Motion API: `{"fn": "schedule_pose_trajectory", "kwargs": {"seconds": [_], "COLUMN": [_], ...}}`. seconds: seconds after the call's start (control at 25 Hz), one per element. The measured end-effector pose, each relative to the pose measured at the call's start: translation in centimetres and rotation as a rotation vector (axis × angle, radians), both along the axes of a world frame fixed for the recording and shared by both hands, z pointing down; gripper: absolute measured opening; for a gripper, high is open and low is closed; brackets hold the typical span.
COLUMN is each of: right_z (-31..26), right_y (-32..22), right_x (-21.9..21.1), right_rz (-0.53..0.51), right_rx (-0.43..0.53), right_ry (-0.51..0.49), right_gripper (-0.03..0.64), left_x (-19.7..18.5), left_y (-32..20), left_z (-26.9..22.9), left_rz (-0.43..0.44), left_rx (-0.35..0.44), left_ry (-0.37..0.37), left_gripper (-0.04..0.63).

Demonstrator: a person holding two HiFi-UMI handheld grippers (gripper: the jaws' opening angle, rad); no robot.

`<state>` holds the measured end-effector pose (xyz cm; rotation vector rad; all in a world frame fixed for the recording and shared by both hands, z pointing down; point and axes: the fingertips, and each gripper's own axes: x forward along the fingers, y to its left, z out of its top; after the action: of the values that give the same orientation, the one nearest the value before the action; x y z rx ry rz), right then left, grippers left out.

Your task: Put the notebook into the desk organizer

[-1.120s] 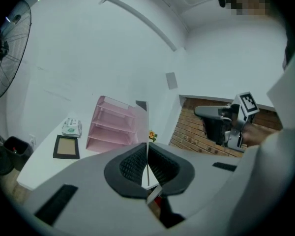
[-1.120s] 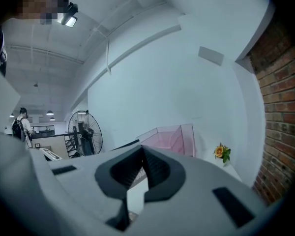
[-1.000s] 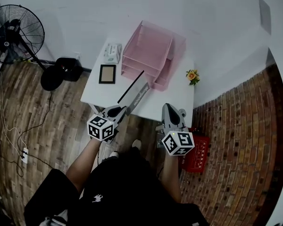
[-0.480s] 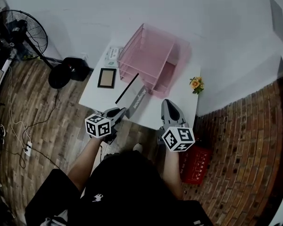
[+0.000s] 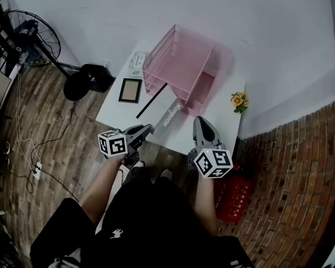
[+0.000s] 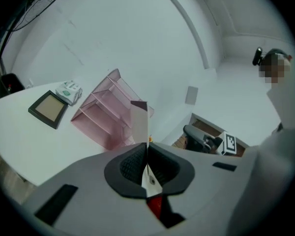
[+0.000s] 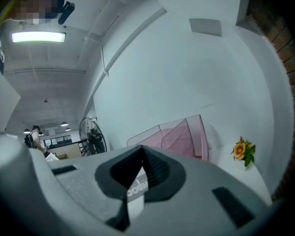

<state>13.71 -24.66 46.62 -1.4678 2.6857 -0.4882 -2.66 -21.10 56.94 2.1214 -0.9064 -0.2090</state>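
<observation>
Left tool [image 5: 146, 129]: jaws clamped on the near edge of the notebook [image 5: 161, 106], thin grip with the pads right on the cover. It is held on edge and tilted, clear of the tabletop [image 5: 116, 109], far end pointing at the desk organizer [image 5: 184, 60].

Right tool [image 5: 199, 121]: just beside the notebook's near right corner, apparently not touching it. Its jaws look closed together. A white printed strip shows in the slit; can't tell what it is.

Notebook's far end overlaps the organizer's lower tiers in the head view. Can't tell whether it touches; looks short of the opening.

Small picture frame [image 5: 129, 90] lies flat on the tabletop left of the notebook's line, clear of it. The pink mesh organizer sits at the back of the tabletop by the wall, tiers stepped, open fronts facing the person.

Step, as judged: transport/approach. Grasp done, insertion not yet begun, notebook not yet inside any tier.

Next move likely calls for:
- picking one tier and lining the leading edge up square with its mouth
- rolling the notebook toward flat if it goes into a tray slot, since on edge it looks too tall for one
- feeding it forward, letting go only once it is supported
- right tool could steady the organizer or nudge the trailing edge

Risk: single-edge grip, so the far end may sag or catch on the mesh.
</observation>
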Motion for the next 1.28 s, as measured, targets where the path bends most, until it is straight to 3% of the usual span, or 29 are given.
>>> {"fn": "schedule_pose_trajectory", "kwargs": {"seconds": [0.32,0.8,1.12,1.28], "right_z": [-0.7,-0.7,-0.9,-1.0], "right_y": [-0.6,0.0,0.2,0.2], "right_x": [-1.0,-4.5,-6.6,-7.0], "right_rz": [0.096,0.180,0.223,0.249], "right_rx": [-0.006,-0.019,-0.021,-0.018], "right_ry": [0.013,0.075,0.092,0.097], "right_gripper": [0.002,0.002,0.002,0.002], "left_x": [-2.0,-4.3,-5.2,-5.4], "left_y": [-0.9,-0.8,-3.4,-4.3], "left_z": [-0.3,0.9,0.4,0.2], "left_rz": [0.093,0.239,0.267,0.266], "left_rx": [-0.071,-0.083,-0.073,-0.102], "left_ry": [0.158,0.197,0.247,0.311], "left_gripper": [0.009,0.009,0.009,0.009]}}
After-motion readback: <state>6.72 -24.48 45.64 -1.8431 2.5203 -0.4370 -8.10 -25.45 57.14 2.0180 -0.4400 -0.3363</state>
